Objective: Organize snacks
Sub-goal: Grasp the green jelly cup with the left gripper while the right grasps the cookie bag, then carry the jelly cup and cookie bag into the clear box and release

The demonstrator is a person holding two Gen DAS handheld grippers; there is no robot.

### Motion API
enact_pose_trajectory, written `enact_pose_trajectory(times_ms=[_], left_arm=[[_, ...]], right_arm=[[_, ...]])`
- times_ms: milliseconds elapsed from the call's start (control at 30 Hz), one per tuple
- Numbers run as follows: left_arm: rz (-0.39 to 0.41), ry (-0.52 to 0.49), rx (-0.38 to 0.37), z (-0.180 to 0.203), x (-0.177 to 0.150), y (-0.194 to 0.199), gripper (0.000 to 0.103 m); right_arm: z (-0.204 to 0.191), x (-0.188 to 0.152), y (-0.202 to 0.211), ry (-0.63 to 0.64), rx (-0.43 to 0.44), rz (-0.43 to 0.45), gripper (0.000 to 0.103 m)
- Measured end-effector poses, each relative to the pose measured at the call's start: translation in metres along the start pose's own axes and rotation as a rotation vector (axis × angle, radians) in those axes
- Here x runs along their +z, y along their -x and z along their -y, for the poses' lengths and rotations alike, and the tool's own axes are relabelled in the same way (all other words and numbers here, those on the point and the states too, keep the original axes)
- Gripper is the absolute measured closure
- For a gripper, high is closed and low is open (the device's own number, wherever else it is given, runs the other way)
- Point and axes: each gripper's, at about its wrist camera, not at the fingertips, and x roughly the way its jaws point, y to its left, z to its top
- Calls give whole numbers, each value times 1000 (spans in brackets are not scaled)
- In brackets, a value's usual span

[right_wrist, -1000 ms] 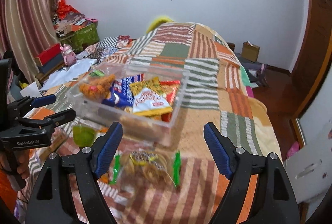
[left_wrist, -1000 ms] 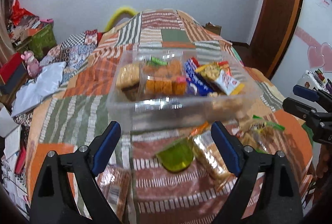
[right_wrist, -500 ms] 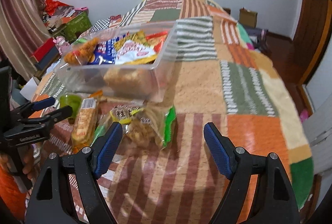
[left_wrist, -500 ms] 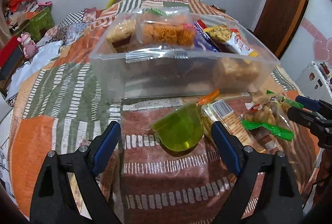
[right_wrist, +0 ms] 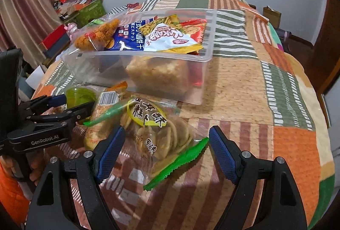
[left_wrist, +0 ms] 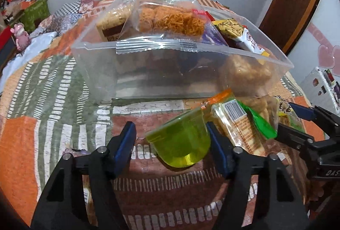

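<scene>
Left tool (left_wrist: 171,142) spread around translucent green jelly cup (left_wrist: 180,142), right tool (right_wrist: 164,153) spread over crinkly cracker bag (right_wrist: 157,134), clear rectangular plastic bin (right_wrist: 197,81) on patchwork bedspread (right_wrist: 244,85)

The clear bin (right_wrist: 197,81), heaped with packets, blocks the way ahead on the bed (right_wrist: 244,85). Before it the green cup (left_wrist: 180,142), a barcoded packet (left_wrist: 235,123) and the cracker bag (right_wrist: 157,136) crowd together, touching. Right of the bag and bin the quilt lies bare.
</scene>
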Motion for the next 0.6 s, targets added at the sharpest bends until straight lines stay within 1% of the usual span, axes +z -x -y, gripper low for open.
enact_pose_trajectory(times_ms=[67,200,300,433,533,600], left_arm=[[3,-4,-9,1,0,0,43],[6,-12,-7,3,-1,1,45],[8,-4,-7,2,-2,3,45],[9,1,-3,3,-6,9,45],[16,-13,6,6,-10,16,45],[24,-26,15,9,-13,22,45]], right_arm=[[1,1,-1,4,6,2,22],[0,4,-6,9,31,-6,22],[-2,4,-5,12,60,-2,36],[-7,3,-2,35,60,12,52],[-9,1,1,48,57,22,60],[-9,0,3,50,55,29,63]])
